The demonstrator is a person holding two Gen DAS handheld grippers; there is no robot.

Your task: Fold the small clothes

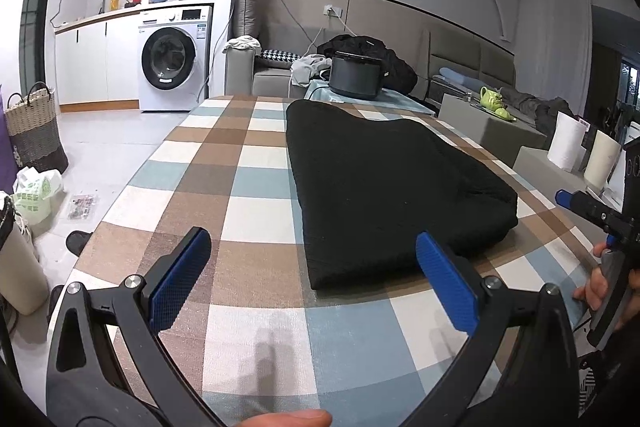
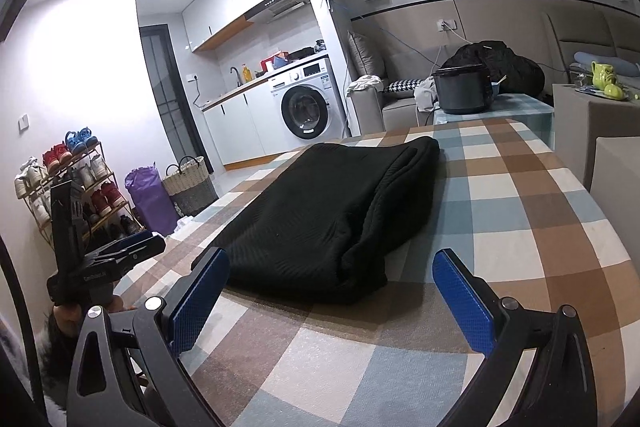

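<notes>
So both grippers, left (image 1: 313, 269) and right (image 2: 331, 289), hover with fingers spread (holding nothing) near the folded black garment (image 1: 384, 187) on the table (image 1: 224, 187).

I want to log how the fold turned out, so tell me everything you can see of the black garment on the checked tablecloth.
The black garment looks like a thick, ribbed knit, folded into a rough rectangle of stacked layers. Its rounded fold edge and layered corner face the right tool. It lies flat on the checked tablecloth, towards the middle of the table. Both the left tool and the right one are open, just short of its near edge, touching nothing. Only the cloth under it touches it.
</notes>
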